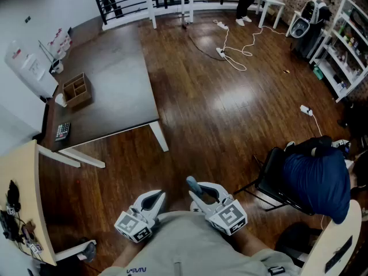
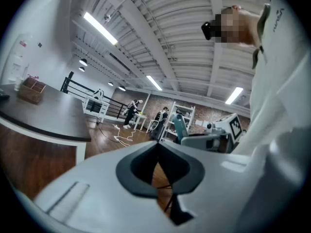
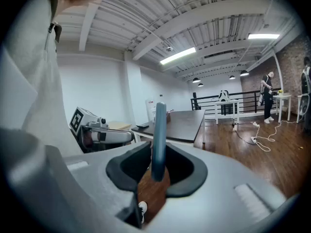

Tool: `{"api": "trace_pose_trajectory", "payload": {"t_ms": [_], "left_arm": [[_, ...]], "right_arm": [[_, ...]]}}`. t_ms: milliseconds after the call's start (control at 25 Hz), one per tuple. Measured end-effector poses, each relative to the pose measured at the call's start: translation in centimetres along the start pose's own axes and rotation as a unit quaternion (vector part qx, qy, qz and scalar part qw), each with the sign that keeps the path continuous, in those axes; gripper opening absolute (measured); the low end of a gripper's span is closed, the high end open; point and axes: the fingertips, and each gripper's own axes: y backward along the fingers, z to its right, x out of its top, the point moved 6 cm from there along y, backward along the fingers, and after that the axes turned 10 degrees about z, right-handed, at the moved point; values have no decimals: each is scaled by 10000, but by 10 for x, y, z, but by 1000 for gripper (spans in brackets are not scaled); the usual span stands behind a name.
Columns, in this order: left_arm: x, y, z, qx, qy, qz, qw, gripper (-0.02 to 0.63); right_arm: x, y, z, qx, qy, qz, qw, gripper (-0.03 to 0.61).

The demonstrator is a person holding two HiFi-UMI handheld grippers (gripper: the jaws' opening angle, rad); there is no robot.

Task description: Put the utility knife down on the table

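The utility knife is clamped between the pads of the right gripper, which is held close in front of the body over the bare wooden floor. The knife's long axis is seen to run along the jaws. One end is buried between the pads and the other, rounded end sticks out past the fingertips, away from the body. In the right gripper view this free end is seen standing upright, just in front of the table's near corner.

The left gripper is held just beside the right one, on its left. Its jaws are pressed together with nothing between them.

The dark table lies far and to the left, well apart from both grippers, with a stretch of floor between. A wooden box is set near its left edge, and most of the top is left bare.

The knife is not yet set down. The left gripper is nearer the table, but the knife is carried by the right one. It is judged that the right gripper must be brought far and leftward across the floor, until the knife is over the bare top, before the jaws can be let go
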Motion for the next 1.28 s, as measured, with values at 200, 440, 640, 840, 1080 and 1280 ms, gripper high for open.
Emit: {"api": "trace_pose_trajectory", "payload": {"t_ms": [200,440,640,840,1080,1280], "left_arm": [[26,2,-49,-201,-276,-8,9994,2],[56,20,-100,-63,-387,-11,9992,2],[78,48,-142,87,-243,224,9994,2],[93,87,-183,445,-190,407,9980,2],[112,124,-216,985,-15,883,9912,2],[119,134,-236,1270,-138,922,9875,2]], "right_arm": [[13,-53,1,-164,23,161,9997,89],[28,-118,-13,-182,62,30,9998,89],[54,-170,-37,-62,378,-9,9993,89],[56,-220,-53,-136,419,-188,9989,89],[65,-274,-65,91,710,-401,9966,89],[69,-310,-54,105,742,-422,9963,89]]}}
